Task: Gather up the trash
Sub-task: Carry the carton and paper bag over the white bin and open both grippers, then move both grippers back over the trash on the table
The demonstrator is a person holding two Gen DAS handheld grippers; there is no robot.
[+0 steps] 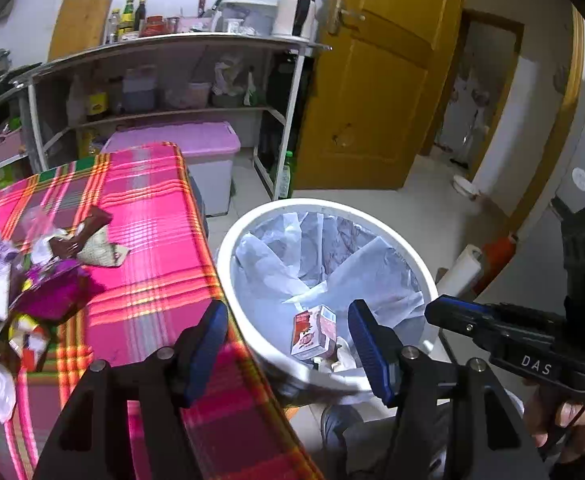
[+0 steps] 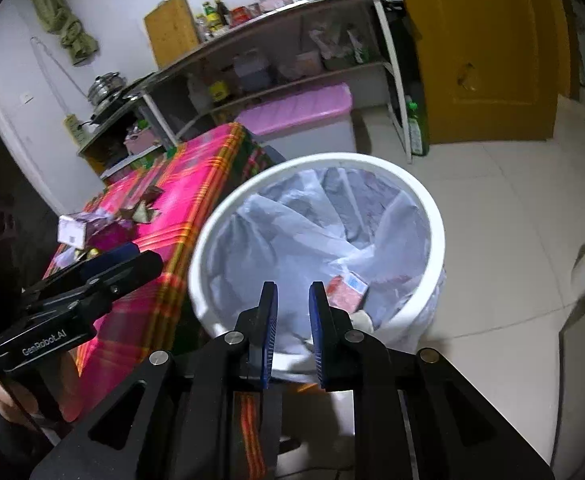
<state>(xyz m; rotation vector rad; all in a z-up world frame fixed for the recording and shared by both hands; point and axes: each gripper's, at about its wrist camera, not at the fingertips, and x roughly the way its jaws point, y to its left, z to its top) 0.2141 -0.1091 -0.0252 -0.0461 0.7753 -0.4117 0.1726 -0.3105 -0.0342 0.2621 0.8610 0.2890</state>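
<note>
A white trash bin (image 1: 420, 268) with a clear liner stands on the floor beside the table; it also shows in the right wrist view (image 2: 432, 216). A red and white carton (image 1: 312, 332) lies inside it, seen too in the right wrist view (image 2: 346, 288). My left gripper (image 1: 288, 332) is open and empty over the table edge and bin rim. My right gripper (image 2: 292, 300) is open a little, empty, above the bin's near rim. A pile of wrappers (image 1: 52, 276) and a white box (image 2: 72, 230) lie on the pink plaid table (image 1: 152, 248).
A pink-lidded storage box (image 1: 196, 144) and a metal shelf rack (image 1: 164, 44) with bottles stand behind the table. A yellow door (image 1: 376, 80) is at the back right. A green bottle (image 2: 414, 128) stands on the tiled floor by the rack.
</note>
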